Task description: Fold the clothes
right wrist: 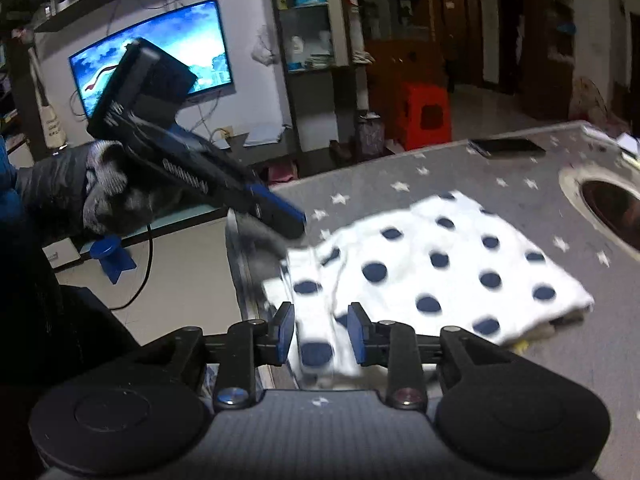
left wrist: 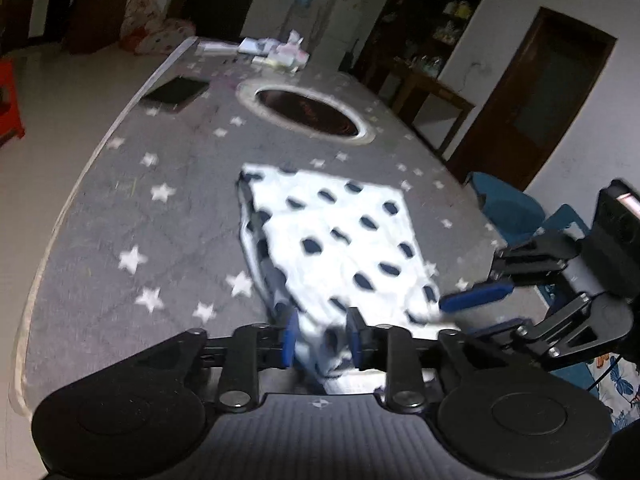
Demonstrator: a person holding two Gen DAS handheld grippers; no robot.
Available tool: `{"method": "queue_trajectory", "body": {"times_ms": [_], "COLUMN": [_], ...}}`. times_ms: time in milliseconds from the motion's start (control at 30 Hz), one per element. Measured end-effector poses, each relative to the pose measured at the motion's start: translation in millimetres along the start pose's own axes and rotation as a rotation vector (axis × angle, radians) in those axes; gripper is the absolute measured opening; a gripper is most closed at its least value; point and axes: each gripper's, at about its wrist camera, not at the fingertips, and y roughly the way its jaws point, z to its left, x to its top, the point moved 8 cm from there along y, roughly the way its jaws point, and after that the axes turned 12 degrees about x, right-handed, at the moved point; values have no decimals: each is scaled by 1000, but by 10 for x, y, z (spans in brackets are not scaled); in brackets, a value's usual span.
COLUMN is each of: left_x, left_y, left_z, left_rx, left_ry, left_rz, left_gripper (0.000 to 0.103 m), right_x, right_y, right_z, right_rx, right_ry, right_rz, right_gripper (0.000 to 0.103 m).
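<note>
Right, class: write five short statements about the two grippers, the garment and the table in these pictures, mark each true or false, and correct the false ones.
1. The garment is white with dark dots. True.
2. The left gripper has cloth between its fingers. True.
3. The tablecloth is plain red. False: it is grey with white stars.
4. The right gripper hangs clear of the garment. False: cloth sits between its fingers.
5. The dark flat device lies on top of the garment. False: it lies apart, near the table's far edge.

A home living room: wall television [right wrist: 154, 52], shelves [right wrist: 308, 16], star-patterned table [left wrist: 160, 208], wooden doors [left wrist: 532, 96].
</note>
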Motion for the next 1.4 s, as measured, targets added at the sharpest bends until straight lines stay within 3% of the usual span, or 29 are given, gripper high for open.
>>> {"method": "queue_trajectory", "body": {"times_ms": [100, 167, 267, 333, 433, 700, 800, 967, 1067, 1233, 1300, 1400], "left_x": [-74, -110, -152, -183, -197, -124, -112, -34, 26, 126, 156, 186], "left_y": [19, 24, 39, 72, 76, 7, -19, -40, -45, -54, -22, 69], "left_z": [40, 40, 7, -3, 18, 35, 17, 55, 92, 154, 85, -42], "left_rx": [-10, -33, -71, -92, -98, -186, -209, -193, -179, -155, -164, -187], "left_ry": [-37, -59, -72, -90, -109, -193, -202, -200, -204, -209, -197, -179], "left_rz": [23, 37, 57, 77, 82, 78, 75, 43, 22, -12, -16, -16], "left_gripper": [45, 45, 36, 22, 12, 7, 7, 8, 9, 9, 9, 9], "right_x": [58, 98, 148, 158, 132, 69, 54, 147, 206, 134, 31, 47], "right_y": [147, 254, 410, 492, 621, 793, 789, 606, 490, 509, 596, 577], "right_z": [33, 59, 84, 87, 122, 213, 261, 231, 223, 279, 281, 273], "right_rx": [12, 17, 14, 8, -14, -80, -89, -47, -16, 42, 64, 90], "right_ry": [-36, -67, -108, -124, -175, -261, -293, -210, -166, -155, -149, -126], "right_rz": [14, 26, 47, 59, 98, 131, 110, 46, 9, 28, 64, 46], "right_gripper": [31, 31, 31, 31, 31, 31, 22, 11, 10, 10, 13, 20]}}
